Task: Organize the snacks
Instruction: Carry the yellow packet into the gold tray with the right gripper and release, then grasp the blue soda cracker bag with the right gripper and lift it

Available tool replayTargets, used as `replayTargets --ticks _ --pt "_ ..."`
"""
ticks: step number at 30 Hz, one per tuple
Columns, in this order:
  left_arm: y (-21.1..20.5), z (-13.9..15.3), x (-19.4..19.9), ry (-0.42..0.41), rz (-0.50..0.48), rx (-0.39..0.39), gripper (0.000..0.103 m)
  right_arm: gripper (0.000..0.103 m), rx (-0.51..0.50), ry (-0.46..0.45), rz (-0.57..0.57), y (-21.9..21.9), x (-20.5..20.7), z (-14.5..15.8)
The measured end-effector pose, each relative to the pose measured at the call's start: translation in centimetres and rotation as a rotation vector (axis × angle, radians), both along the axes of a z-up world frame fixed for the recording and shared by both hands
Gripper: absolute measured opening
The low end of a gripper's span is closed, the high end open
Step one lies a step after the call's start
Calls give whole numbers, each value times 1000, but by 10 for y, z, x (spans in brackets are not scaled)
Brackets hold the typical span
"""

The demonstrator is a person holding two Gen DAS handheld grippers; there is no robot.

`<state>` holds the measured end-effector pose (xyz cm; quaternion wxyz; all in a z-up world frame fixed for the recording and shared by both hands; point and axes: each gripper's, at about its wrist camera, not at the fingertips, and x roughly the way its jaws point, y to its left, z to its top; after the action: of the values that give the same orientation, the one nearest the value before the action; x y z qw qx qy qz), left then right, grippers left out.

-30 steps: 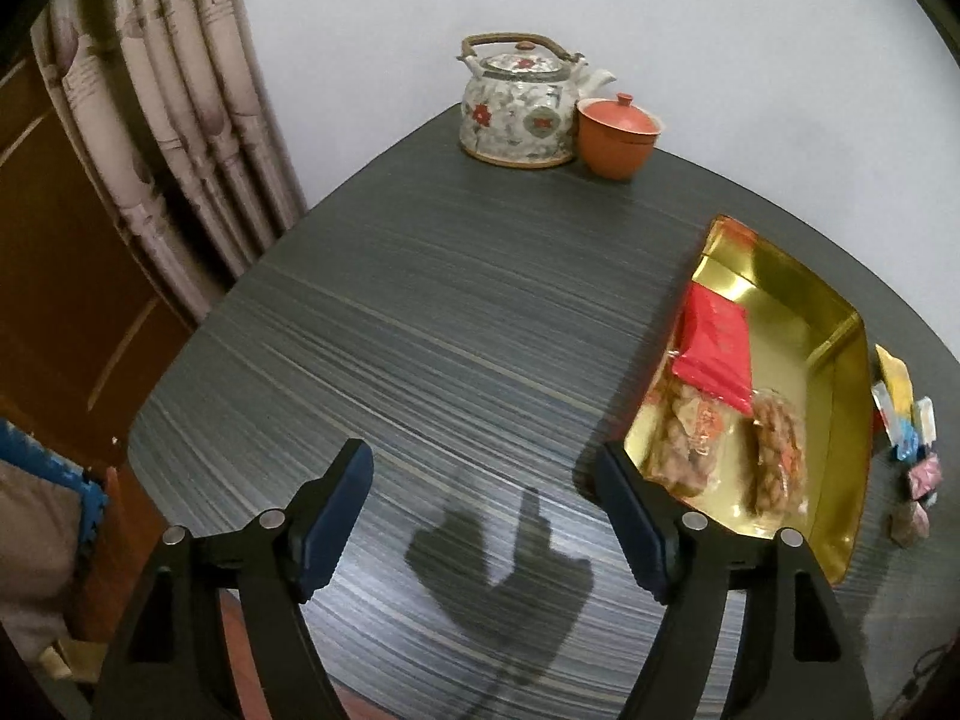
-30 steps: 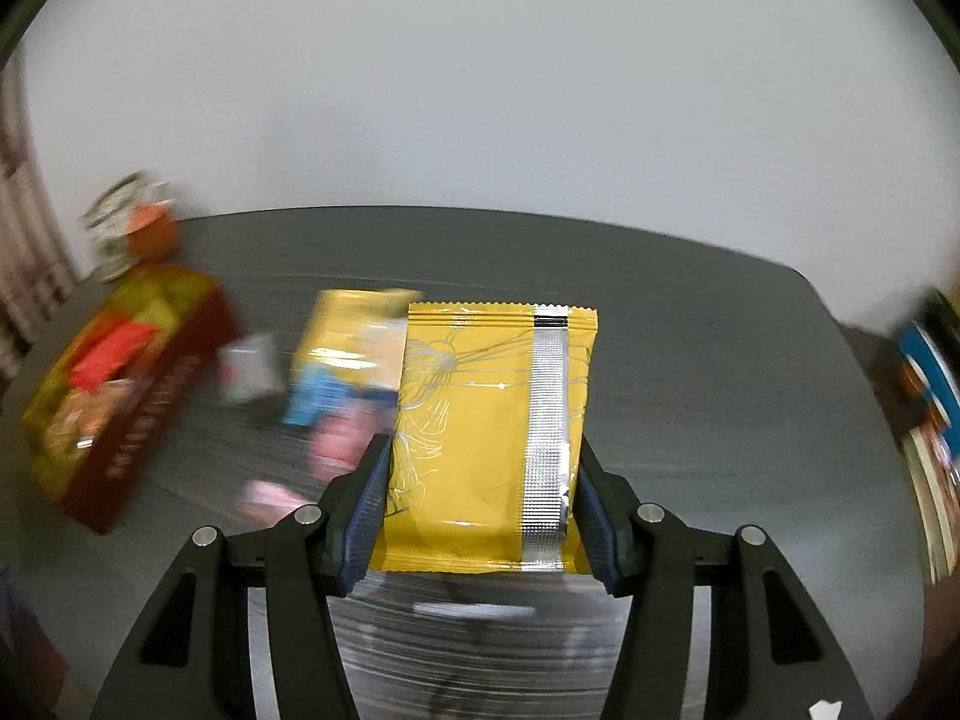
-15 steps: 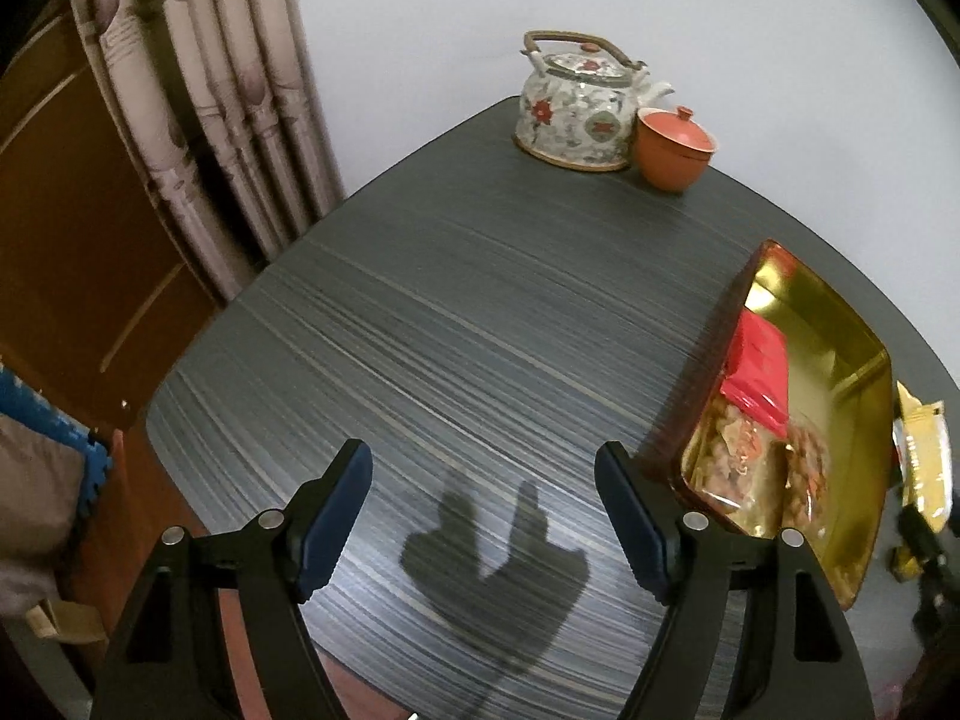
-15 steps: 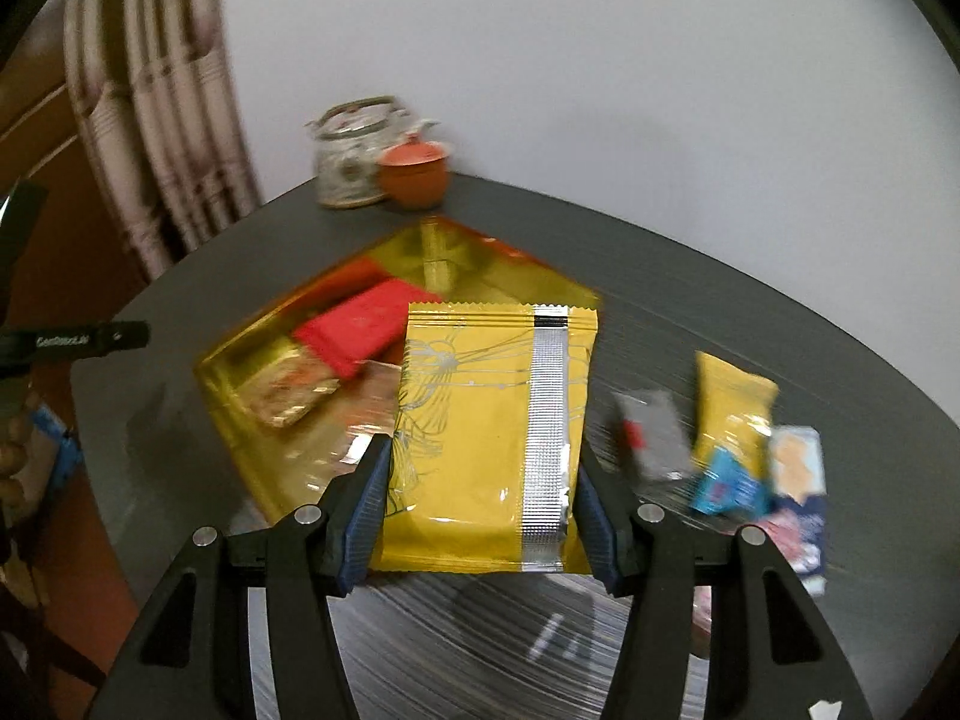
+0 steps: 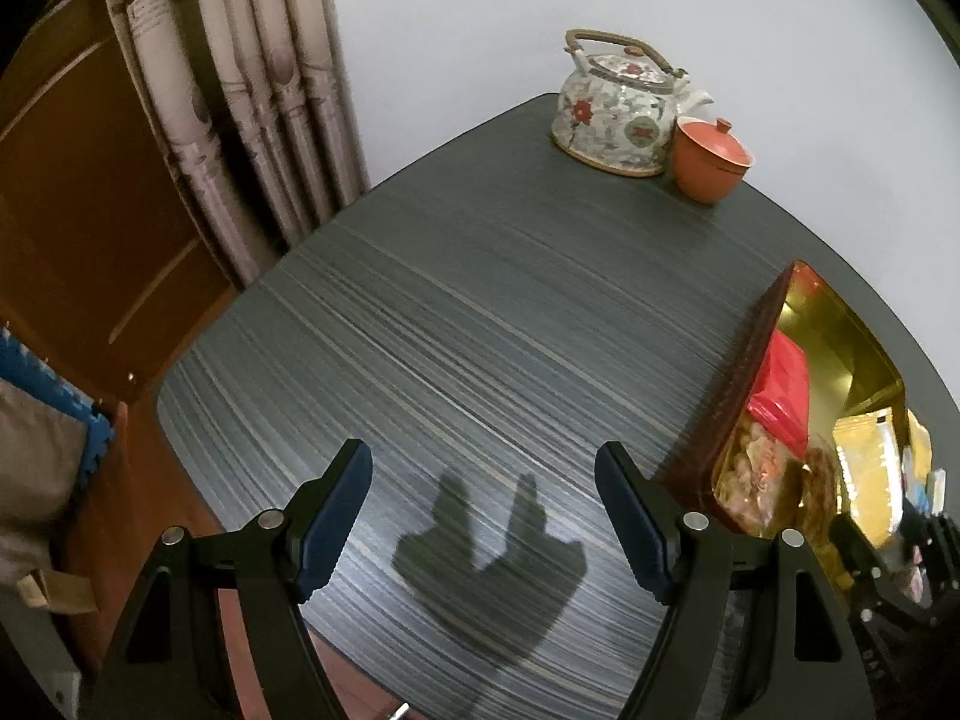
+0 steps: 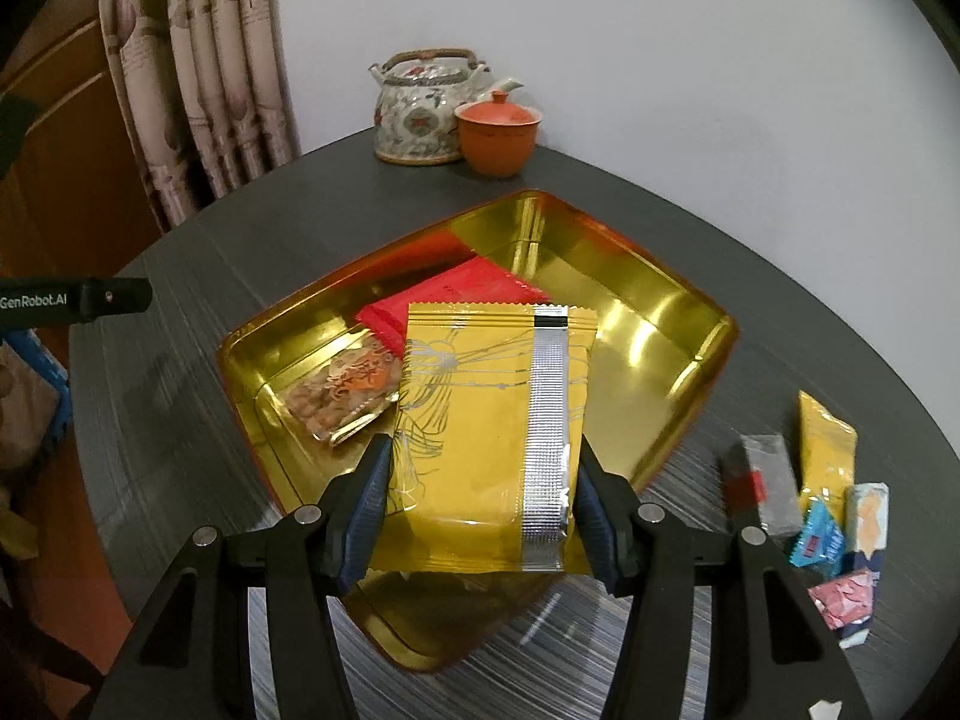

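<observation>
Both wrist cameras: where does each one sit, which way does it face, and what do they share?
Left wrist: on the left gripper, angled down at bare dark striped table; open blue-padded fingers show.
Right wrist: on the right gripper, looking down over the gold metal tray; its fingers clamp a yellow foil snack packet.
Shared: floral ceramic teapot, orange lidded cup, tray, table.

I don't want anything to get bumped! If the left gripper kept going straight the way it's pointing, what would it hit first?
Most likely just the bare dark table. The left gripper points down at an empty patch, its jaws open with nothing between them. The gold tray sits off to its right, though depth is hard to judge.
</observation>
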<state>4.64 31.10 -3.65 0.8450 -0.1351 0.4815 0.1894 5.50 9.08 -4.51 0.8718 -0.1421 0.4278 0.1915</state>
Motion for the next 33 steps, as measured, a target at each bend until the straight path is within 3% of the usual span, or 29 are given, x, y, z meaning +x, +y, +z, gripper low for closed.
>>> replayTargets --ticks 12,20,26,33 --pt "0 1 0 -1 -11 -14 77 54 -26 47 -3 13 10 -20" --pt "-3 -2 2 0 -16 -10 77 62 31 30 -46 -6 4 -5" --pt "-4 -3 3 4 -24 -8 77 62 98 -37 -111 -59 -10 31" --pt "-10 -2 3 6 -41 5 77 62 45 -102 -323 -166 -15 48"
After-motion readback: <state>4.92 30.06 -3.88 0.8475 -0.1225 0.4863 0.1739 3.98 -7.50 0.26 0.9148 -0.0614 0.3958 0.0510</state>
